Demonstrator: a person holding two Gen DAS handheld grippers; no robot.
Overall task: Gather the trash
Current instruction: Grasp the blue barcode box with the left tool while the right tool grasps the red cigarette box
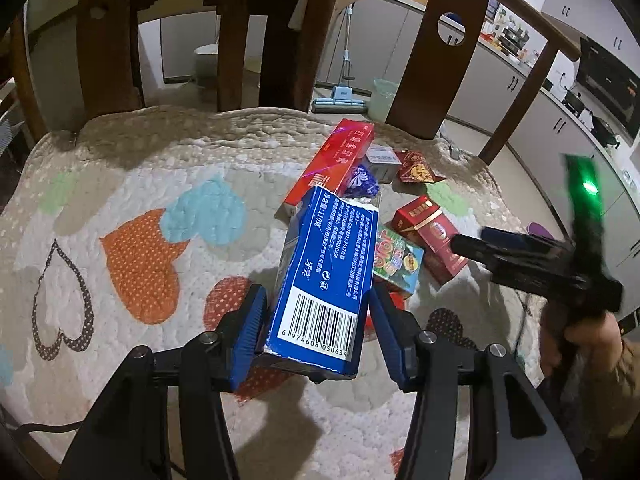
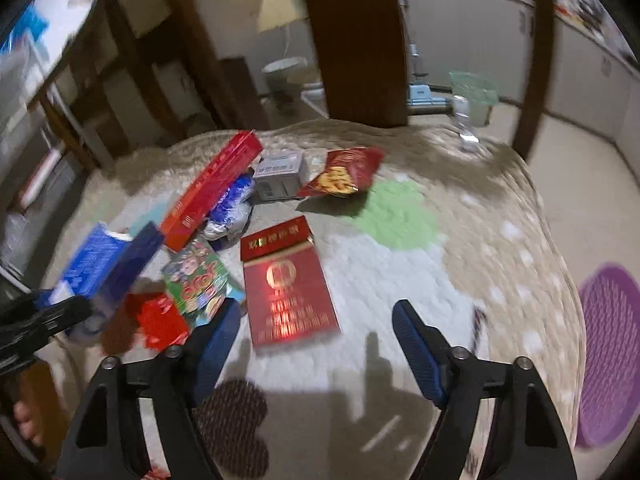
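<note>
Your left gripper has the blue toothpaste box clamped between its blue pads, barcode end nearest you, torn end pointing toward 12 o'clock and tilted up off the quilted cushion. In the right wrist view the same box sits at about 9 o'clock, blurred, at the edge of the pile.

Your right gripper is spread wide with nothing between its fingers; it hangs over the cushion, and the red cigarette pack lies flat just ahead of it at 12 o'clock.

Around the pack, the rest of the trash is clustered: a green candy box at 10 o'clock, touching a crumpled red wrapper; a long red carton further out at 11 o'clock, lying over a blue-and-white wrapper; a small grey box and a red snack bag near 12 o'clock.

Beyond the cushion stands the chair's wooden backrest. On the floor past it is a bin lined with a green bag, and at 3 o'clock lies a purple mat.
</note>
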